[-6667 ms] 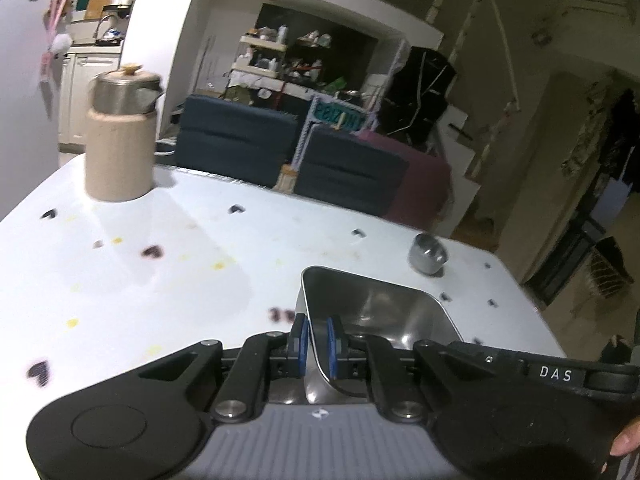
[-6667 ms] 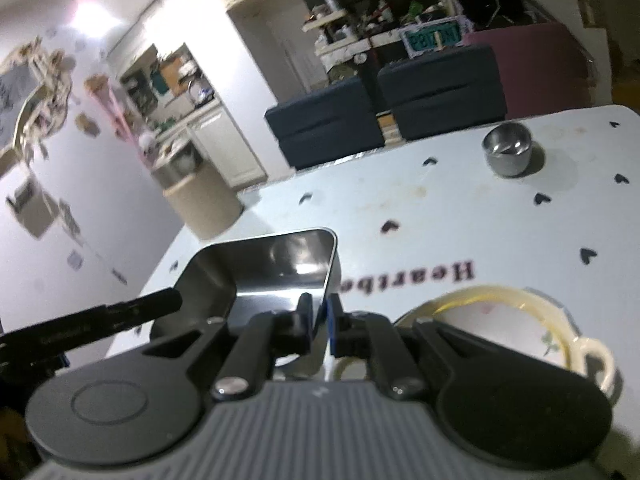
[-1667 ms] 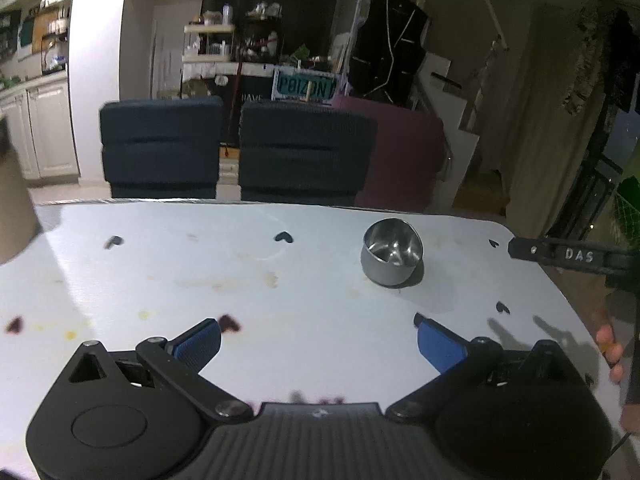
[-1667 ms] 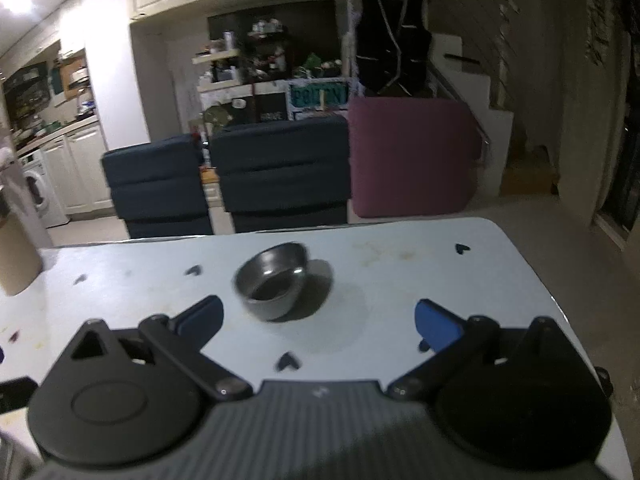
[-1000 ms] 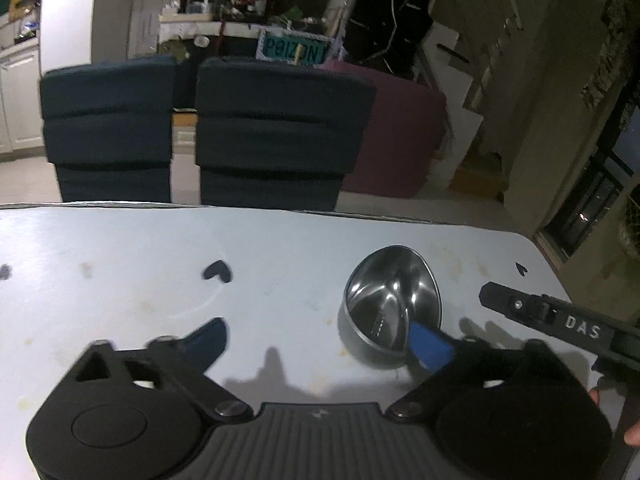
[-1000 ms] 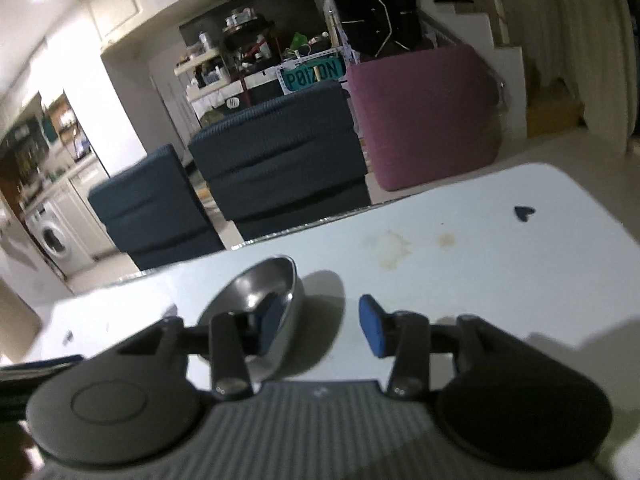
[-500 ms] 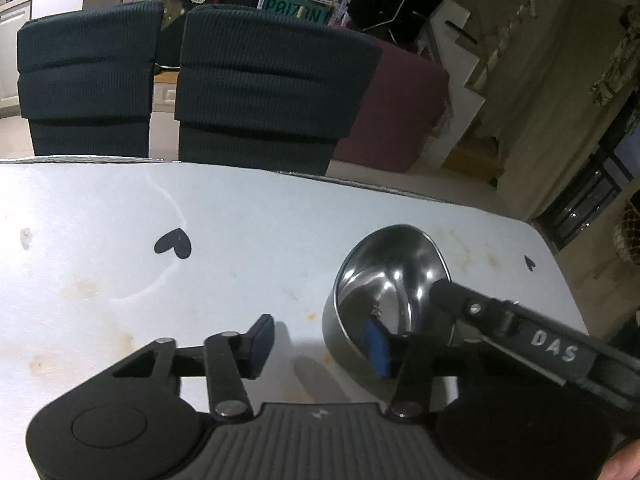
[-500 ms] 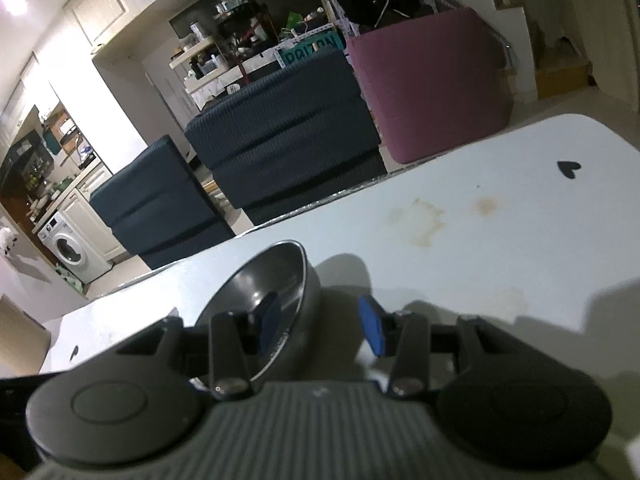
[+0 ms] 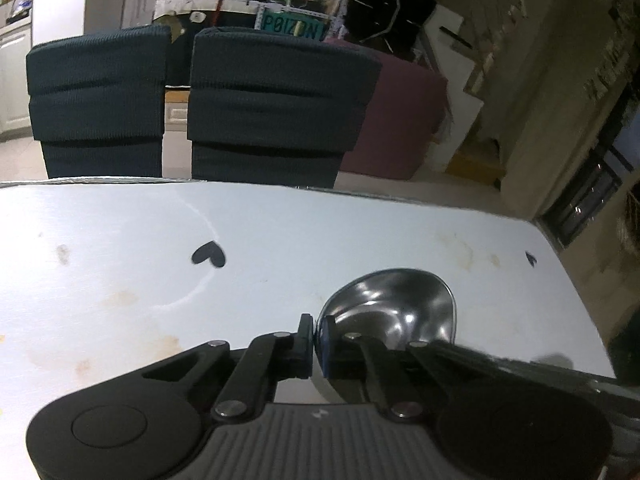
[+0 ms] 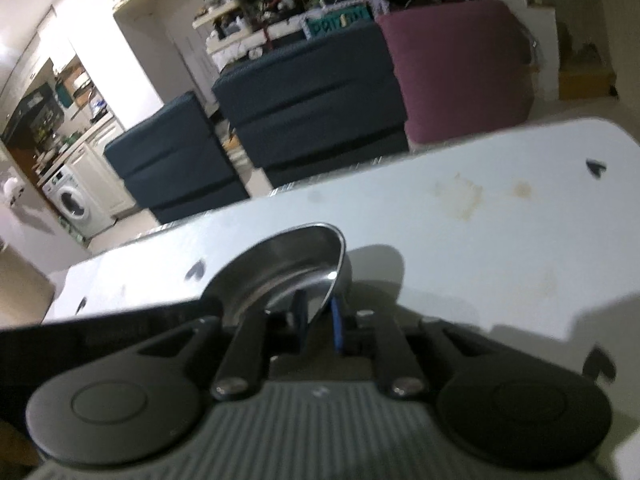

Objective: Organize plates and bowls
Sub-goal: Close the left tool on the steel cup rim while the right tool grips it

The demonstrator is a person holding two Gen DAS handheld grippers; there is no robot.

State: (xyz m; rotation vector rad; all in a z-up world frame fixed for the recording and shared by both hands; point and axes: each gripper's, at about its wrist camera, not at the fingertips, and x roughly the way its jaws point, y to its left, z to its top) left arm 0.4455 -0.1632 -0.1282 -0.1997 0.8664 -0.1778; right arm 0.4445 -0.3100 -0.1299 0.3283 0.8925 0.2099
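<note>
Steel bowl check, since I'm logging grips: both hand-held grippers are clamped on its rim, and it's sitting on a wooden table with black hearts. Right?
Not quite: the table is white, not wooden, as the left wrist view shows. The rest holds: the left hand-held gripper and right hand-held gripper each pinch the steel bowl by its rim.

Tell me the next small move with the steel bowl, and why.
Probably lift it straight up with both hands together. The left gripper and right gripper have just closed their jaws on opposite sides of the steel bowl's rim, and it appears to sit on the white table.
</note>
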